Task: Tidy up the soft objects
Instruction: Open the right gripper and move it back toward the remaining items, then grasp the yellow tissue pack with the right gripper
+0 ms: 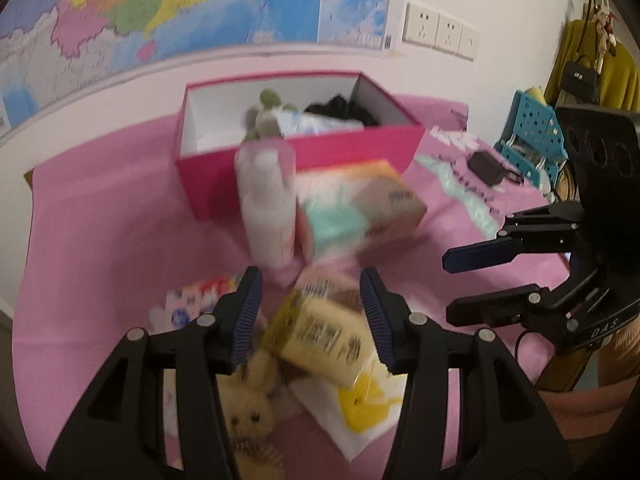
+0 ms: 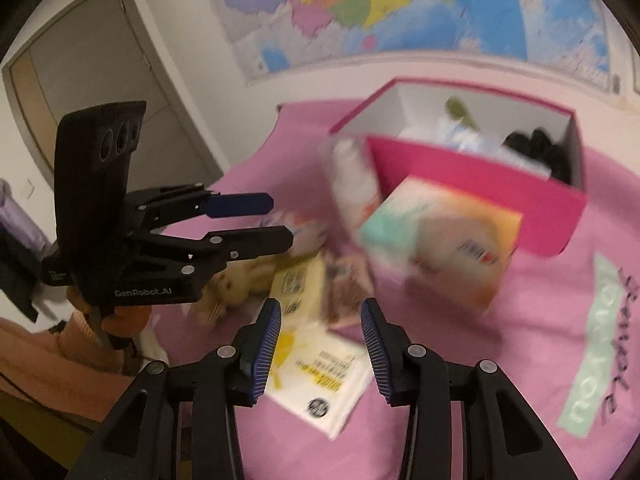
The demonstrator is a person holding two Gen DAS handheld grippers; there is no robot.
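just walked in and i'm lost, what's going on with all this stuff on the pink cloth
A person holds a two-finger tool in each hand over a pink cloth strewn with items. The left tool and right tool are both open and hold nothing. The pink box behind already contains a few soft things. A plush bunny, tissue packs and a white bottle lie outside it.

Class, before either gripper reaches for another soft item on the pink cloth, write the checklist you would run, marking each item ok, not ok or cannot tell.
1. Left gripper open, nothing held: ok.
2. Right gripper open, nothing held: ok.
3. Pink box has free room inside: ok.
4. Plush bunny in sight and uncovered: ok.
5. White bottle standing clear of the path to the box: not ok, directly in front.
6. Pictures sharp enough to aim: not ok, blurred.
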